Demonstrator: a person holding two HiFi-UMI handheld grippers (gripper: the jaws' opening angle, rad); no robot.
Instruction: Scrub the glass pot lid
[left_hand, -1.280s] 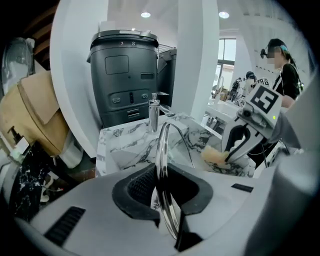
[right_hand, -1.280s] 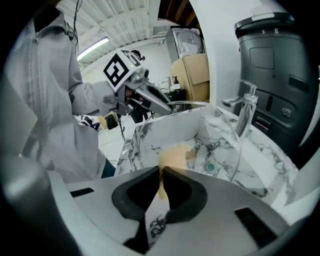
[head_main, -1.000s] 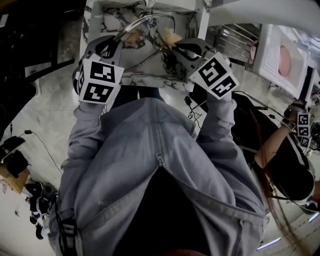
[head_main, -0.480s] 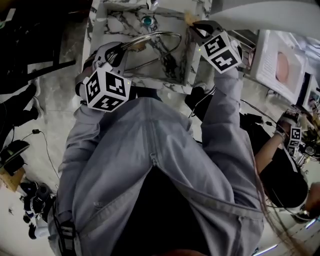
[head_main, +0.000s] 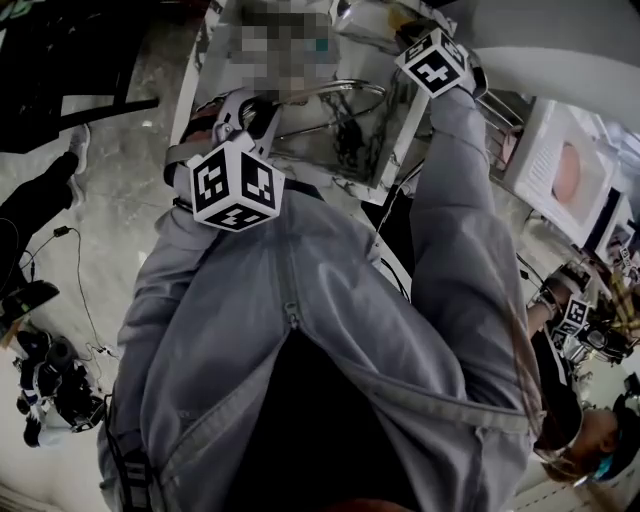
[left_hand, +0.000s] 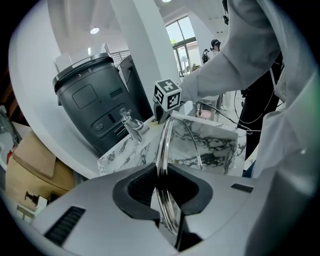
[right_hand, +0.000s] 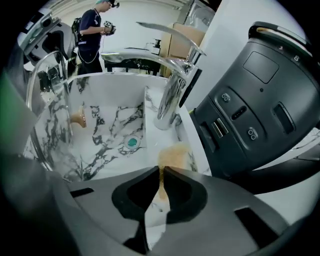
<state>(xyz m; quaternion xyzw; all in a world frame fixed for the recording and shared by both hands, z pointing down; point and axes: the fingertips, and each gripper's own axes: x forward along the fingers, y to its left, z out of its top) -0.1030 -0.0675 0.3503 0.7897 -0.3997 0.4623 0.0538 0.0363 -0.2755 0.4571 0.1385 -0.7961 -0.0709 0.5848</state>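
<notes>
The glass pot lid (left_hand: 166, 135) stands on edge over the marble sink (head_main: 395, 130). My left gripper (left_hand: 162, 175) is shut on its steel rim; the same rim (head_main: 335, 92) shows in the head view beyond the left marker cube (head_main: 235, 185). In the right gripper view the lid (right_hand: 47, 100) is at the far left, with its tan knob (right_hand: 77, 118) showing. My right gripper (right_hand: 159, 176) is shut on a thin tan sponge (right_hand: 172, 155) and hovers over the sink's right rim near the faucet (right_hand: 172, 95), apart from the lid.
A dark grey appliance (right_hand: 260, 100) stands just right of the sink, close to my right gripper. The sink's drain (right_hand: 132, 142) is green. A person (right_hand: 95, 35) stands in the background. Cables lie on the floor (head_main: 90, 230) at the left.
My right gripper with the sponge has moved off the lid, away and to the right toward the faucet corner. The left gripper keeps hold of the lid over the sink.
</notes>
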